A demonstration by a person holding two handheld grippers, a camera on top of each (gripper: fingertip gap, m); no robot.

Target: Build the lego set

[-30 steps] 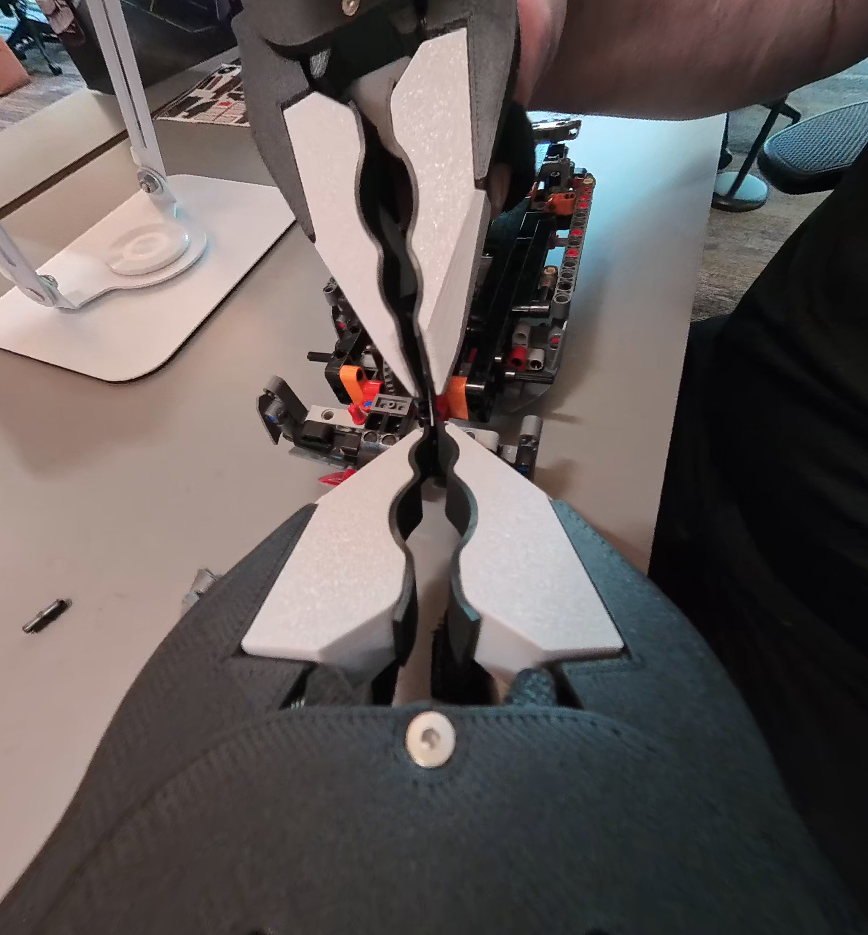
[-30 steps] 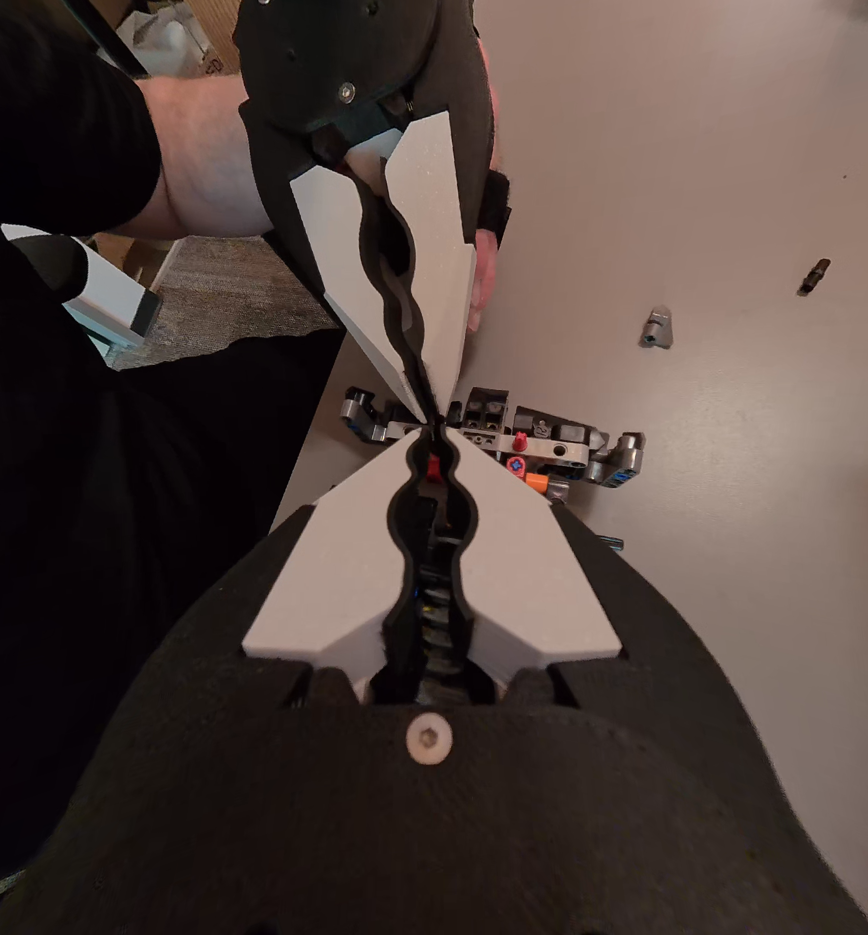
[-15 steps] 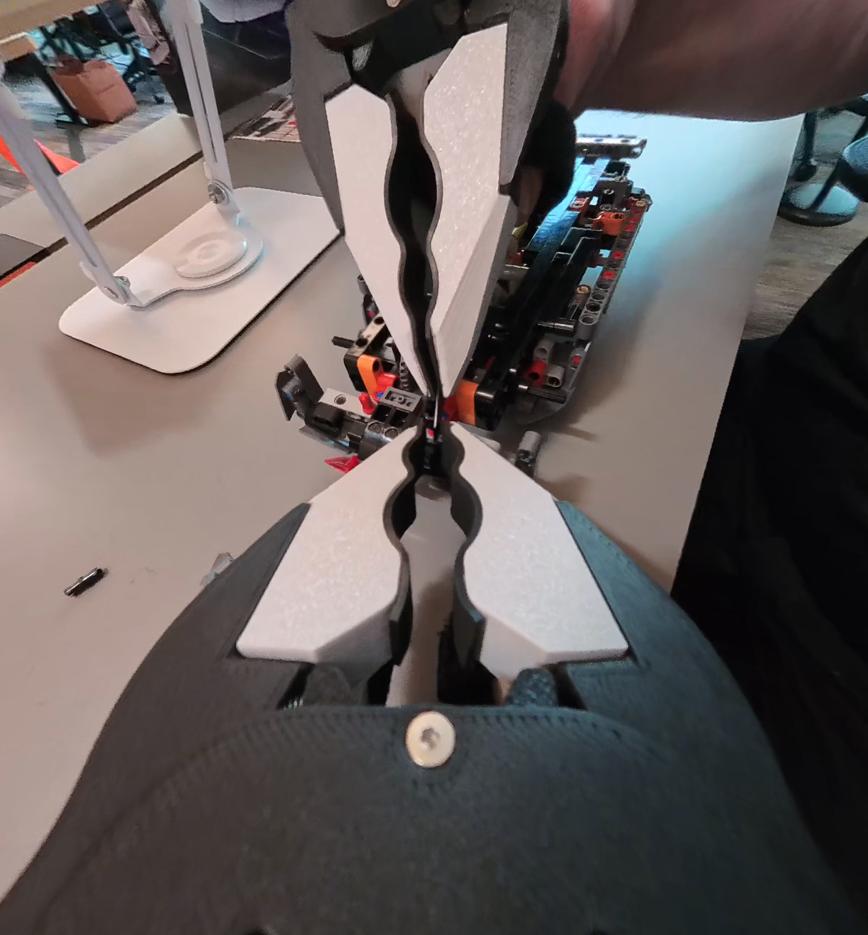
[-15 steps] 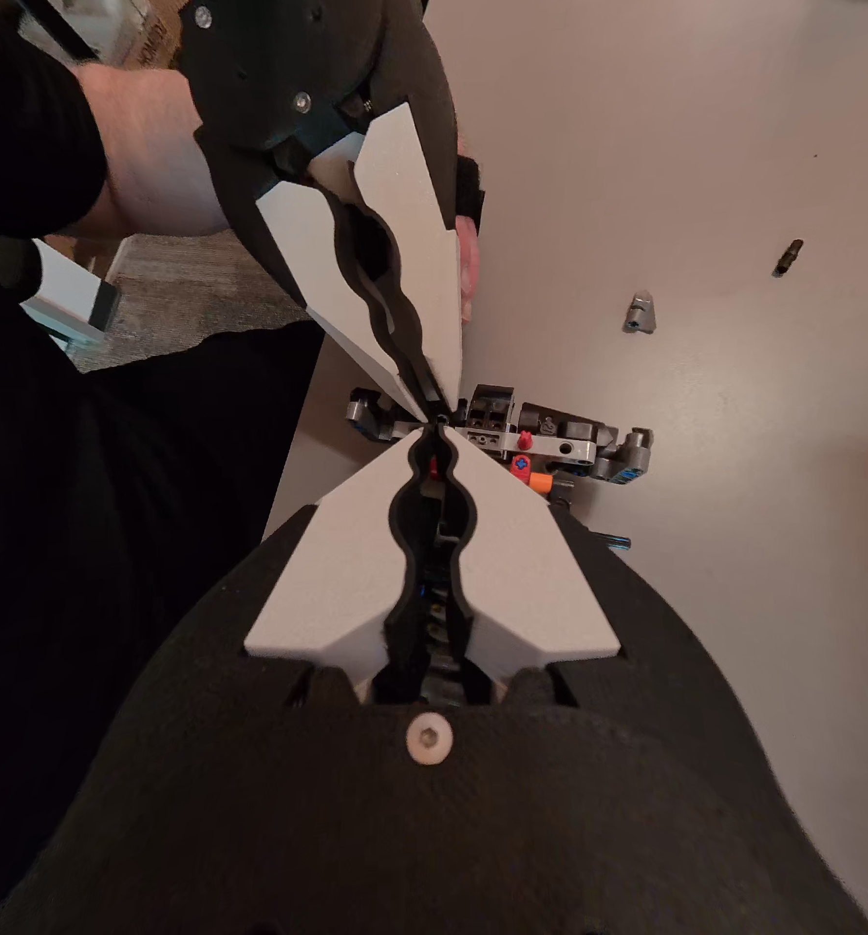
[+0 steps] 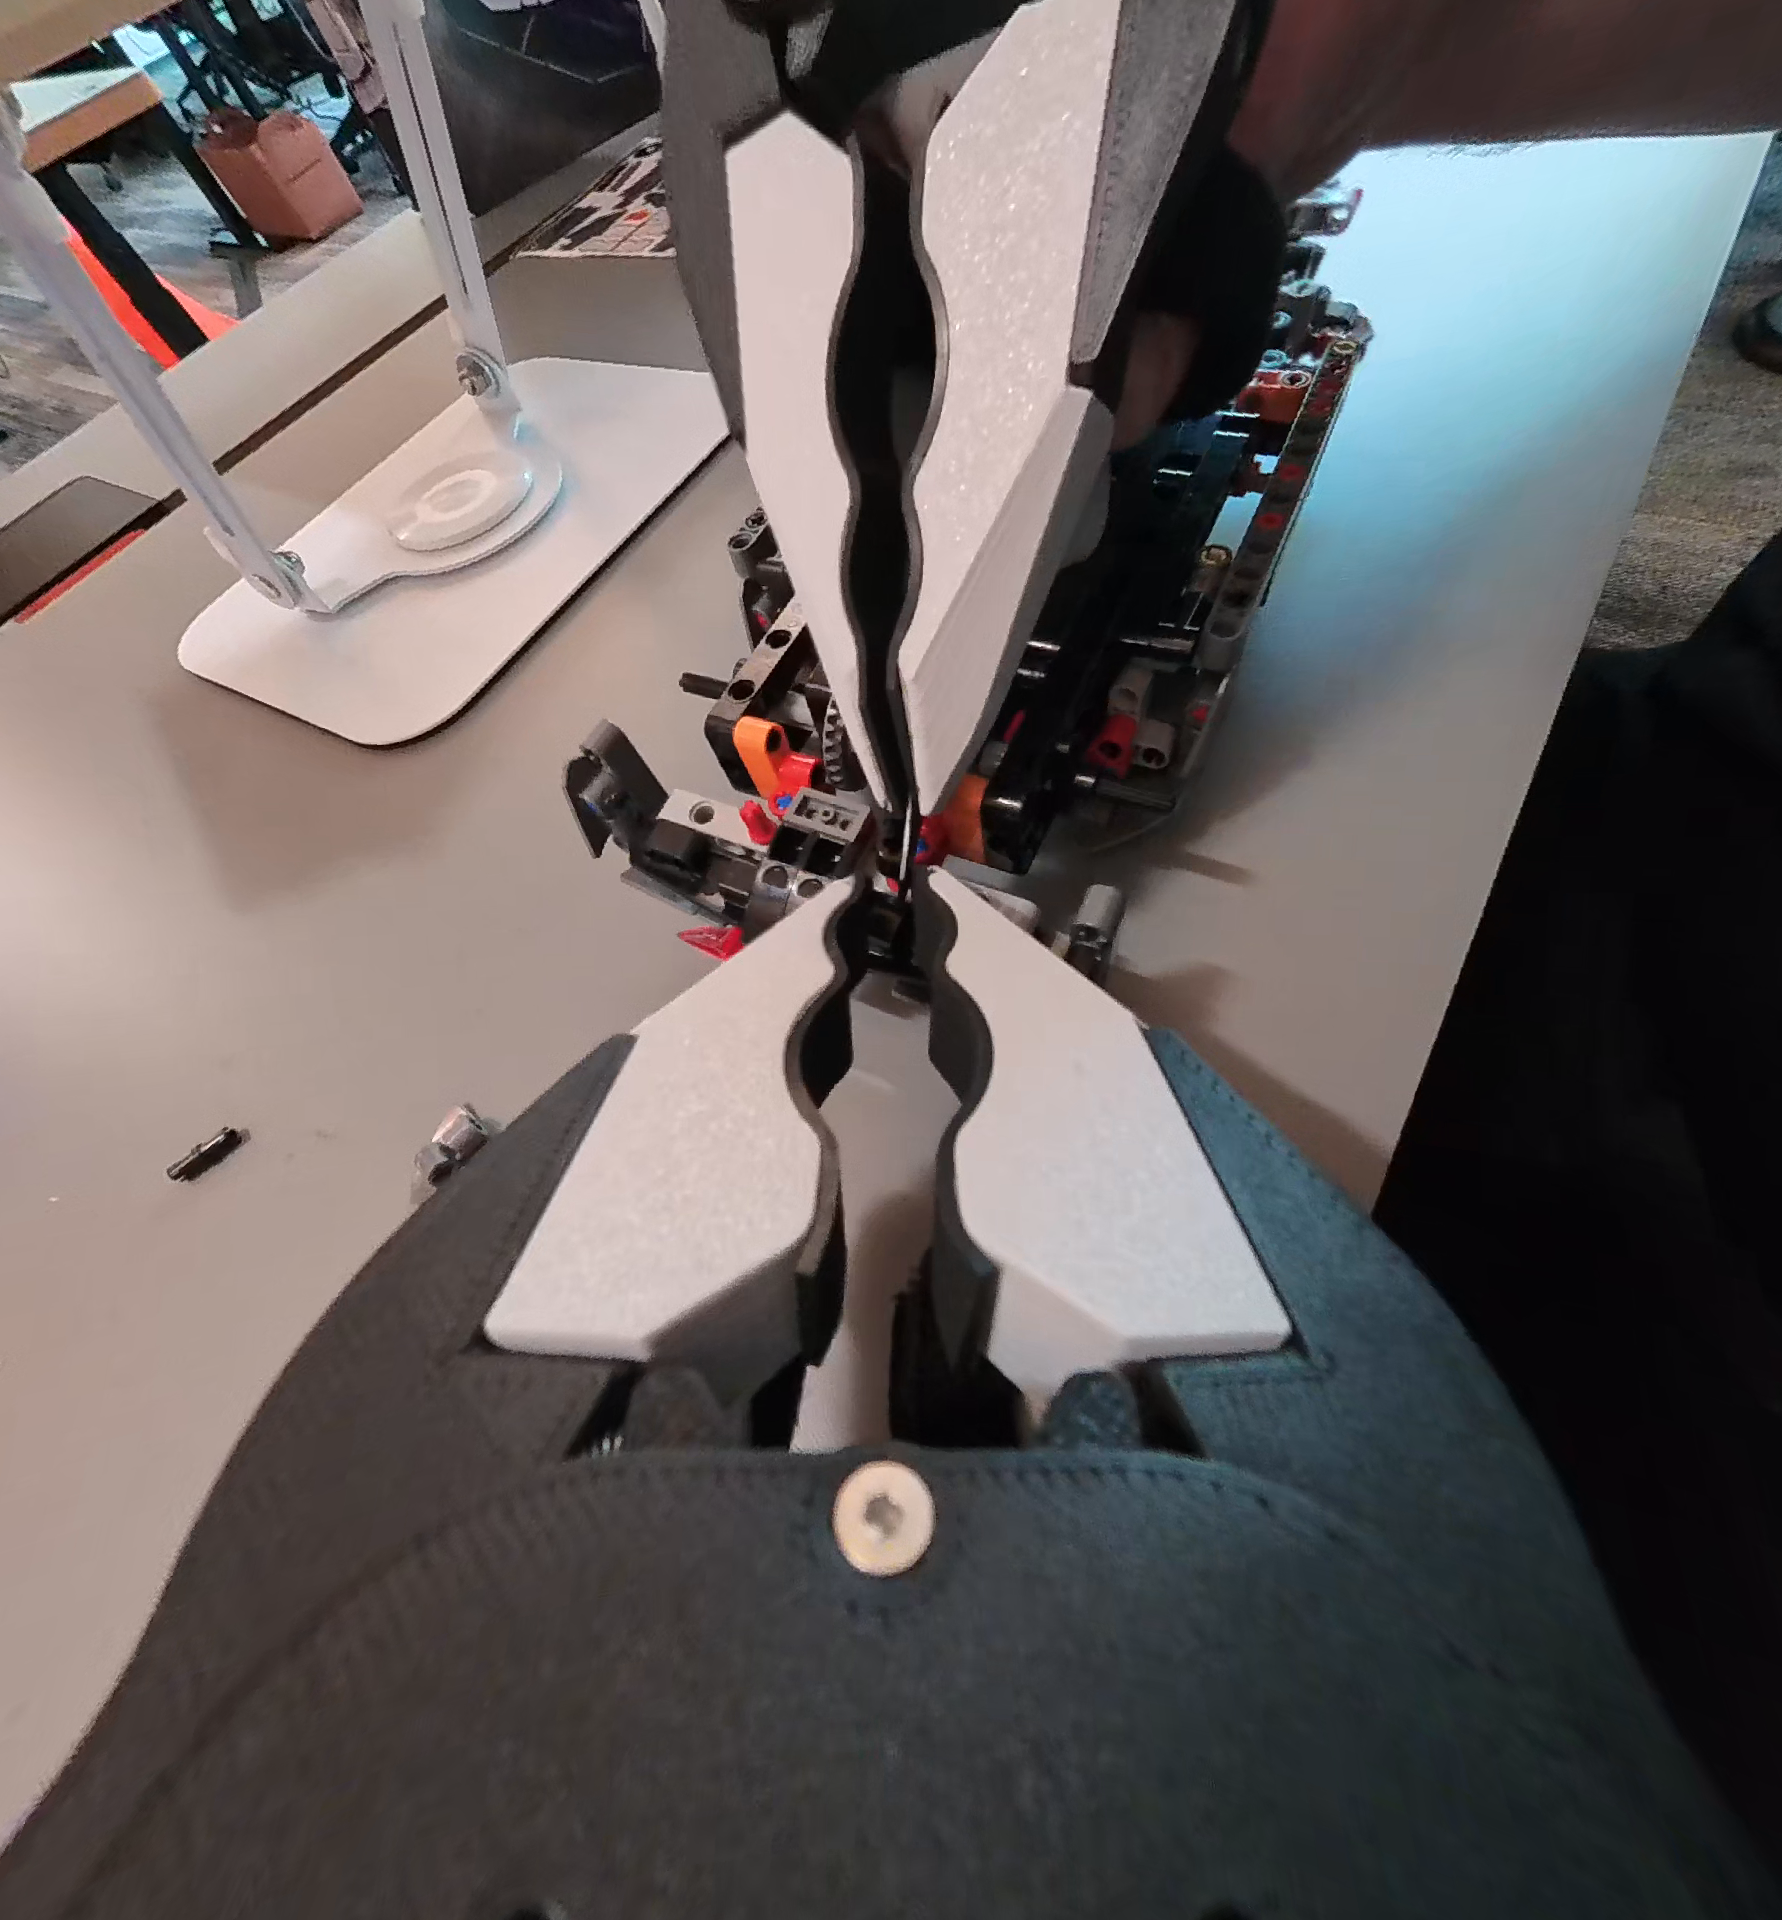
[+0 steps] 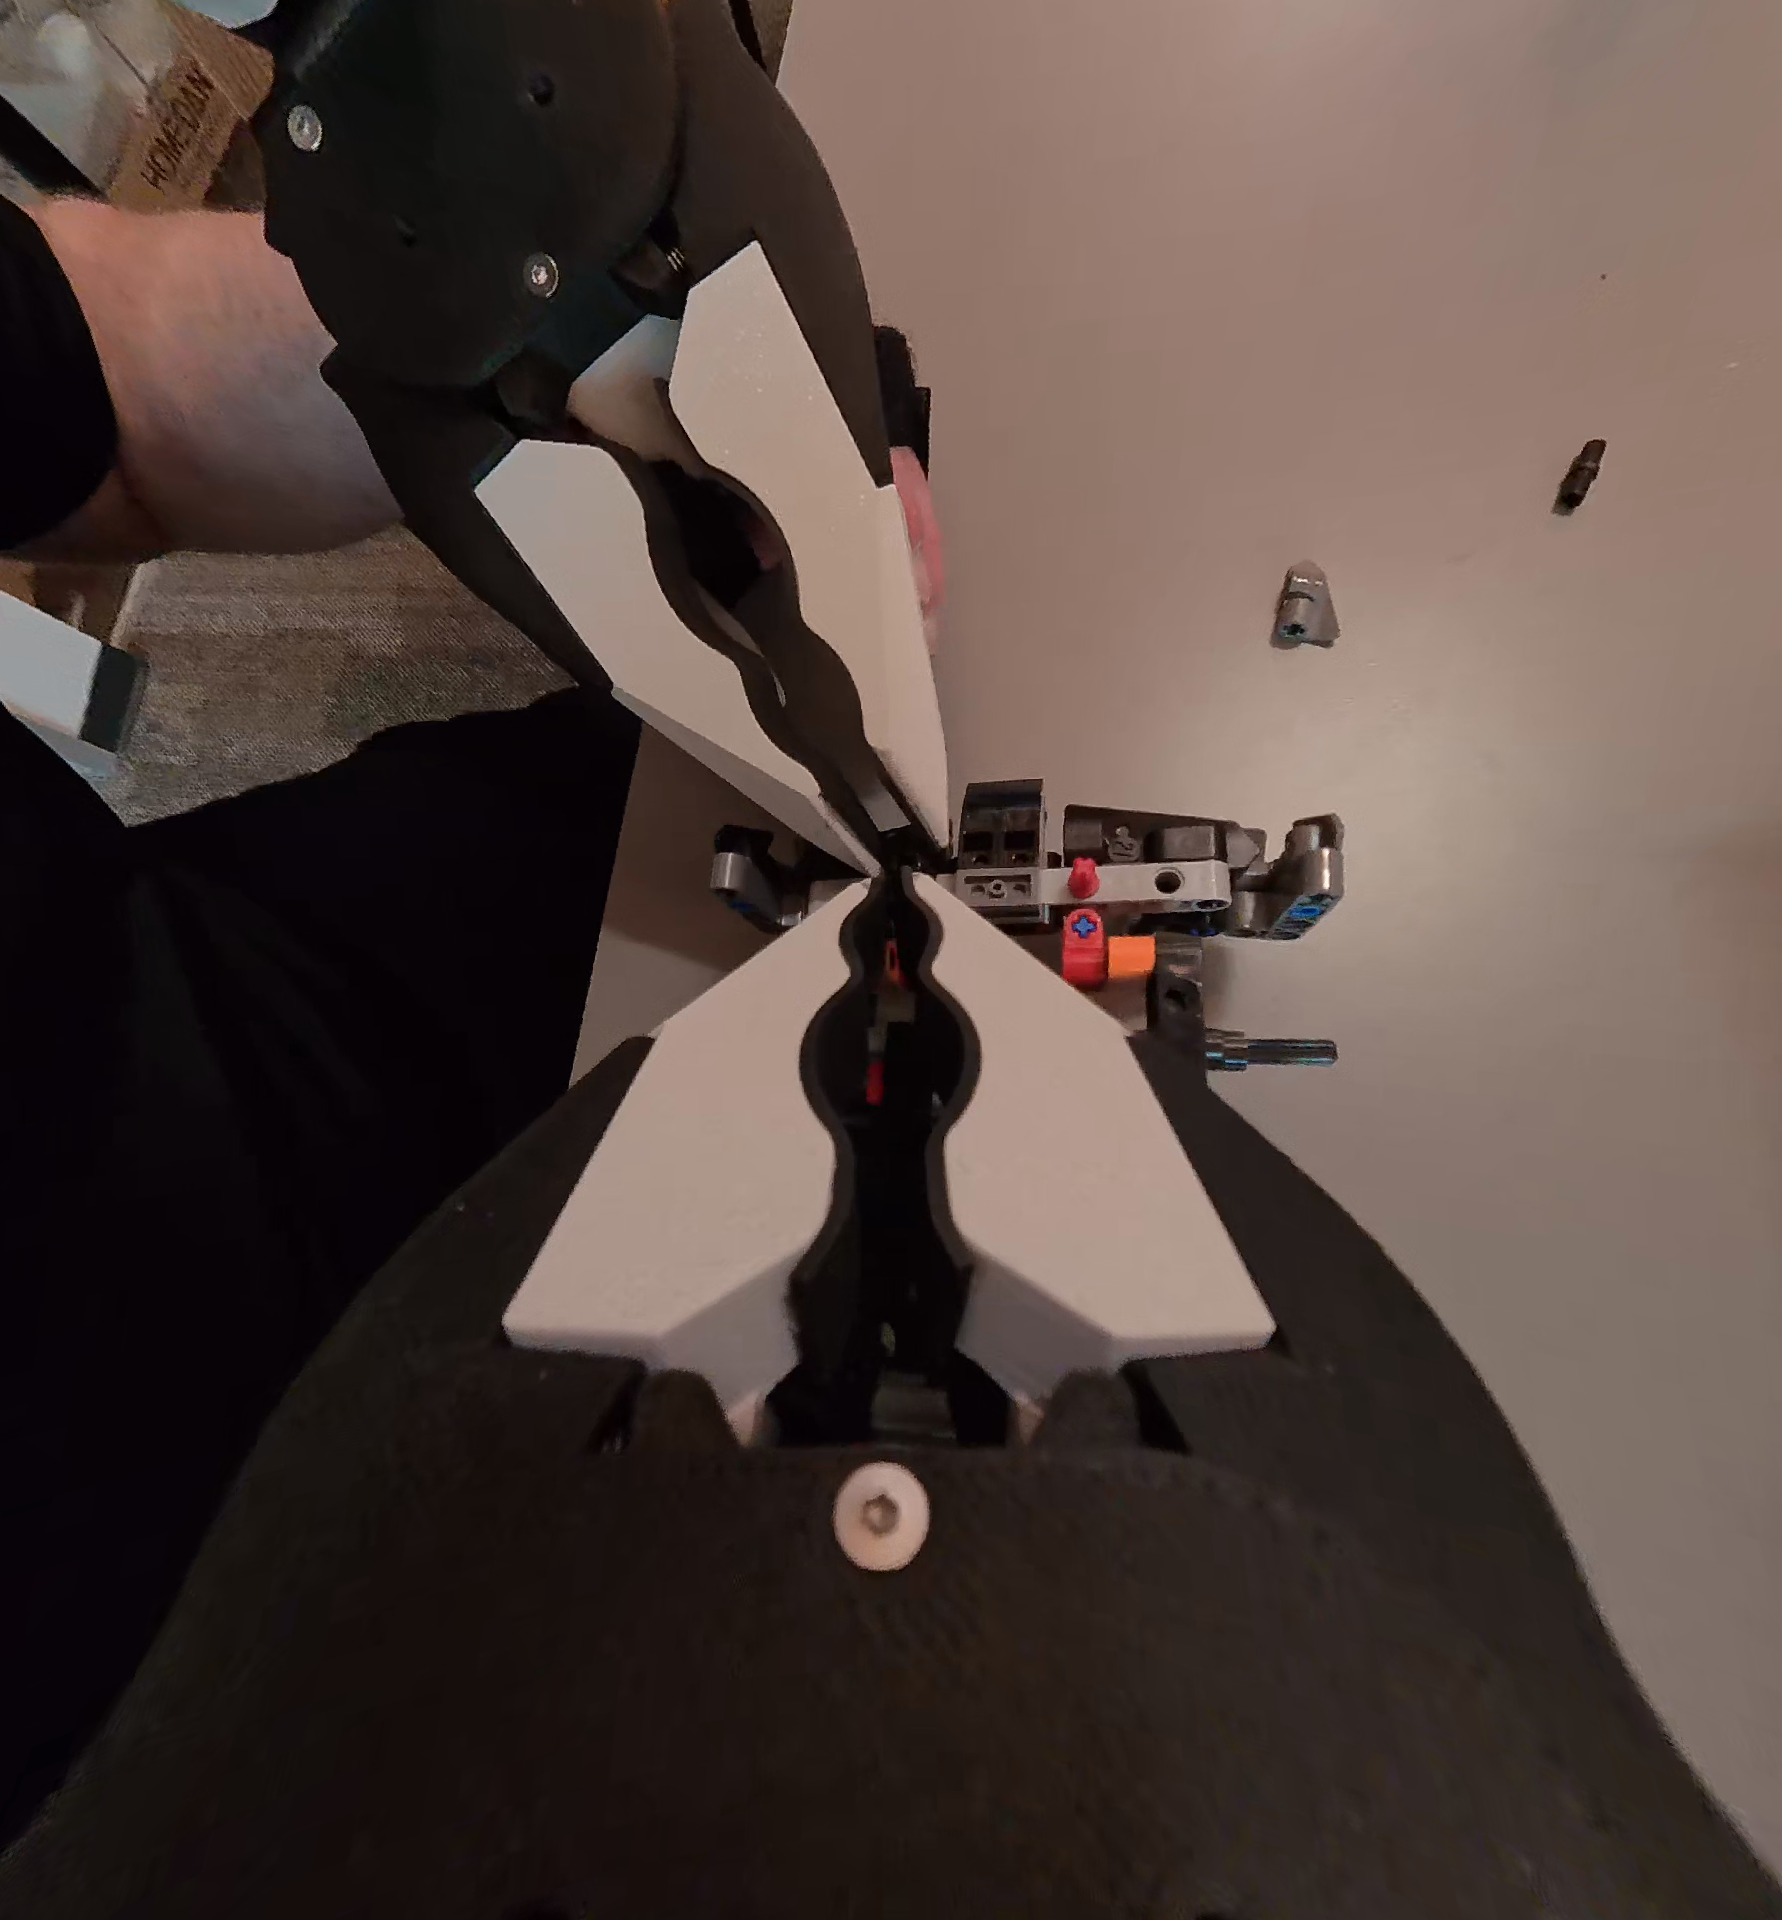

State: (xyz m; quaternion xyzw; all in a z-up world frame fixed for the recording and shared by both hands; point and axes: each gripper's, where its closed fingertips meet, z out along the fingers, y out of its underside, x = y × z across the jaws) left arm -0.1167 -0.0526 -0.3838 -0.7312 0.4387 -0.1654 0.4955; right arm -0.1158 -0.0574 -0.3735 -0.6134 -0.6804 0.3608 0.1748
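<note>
The lego model (image 5: 1126, 644), a long black and grey Technic chassis with orange and red parts, lies on the grey table (image 5: 243, 935). My left gripper (image 5: 892, 899) meets my right gripper (image 5: 902, 816) tip to tip at the model's near front end. Both are closed on a small black piece (image 5: 889, 920) there. In the right wrist view my right gripper (image 6: 892, 883) comes from below and my left gripper (image 6: 892, 831) from the upper left, over the model's front bar (image 6: 1126, 883). The pinched piece is mostly hidden by the fingers.
A loose black pin (image 5: 204, 1153) and a grey connector (image 5: 451, 1138) lie on the table to the left; they also show in the right wrist view, the pin (image 6: 1578, 475) and the connector (image 6: 1305, 608). A white stand base (image 5: 451, 582) is behind. The table edge and a person's dark clothing (image 5: 1645, 1039) are at the right. Less than 4 cm separates the two grippers' tips.
Both grippers stay tip to tip at the model's front. The left gripper has tilted, so it leans more steeply in the right wrist view. The model's front end has shifted slightly.
</note>
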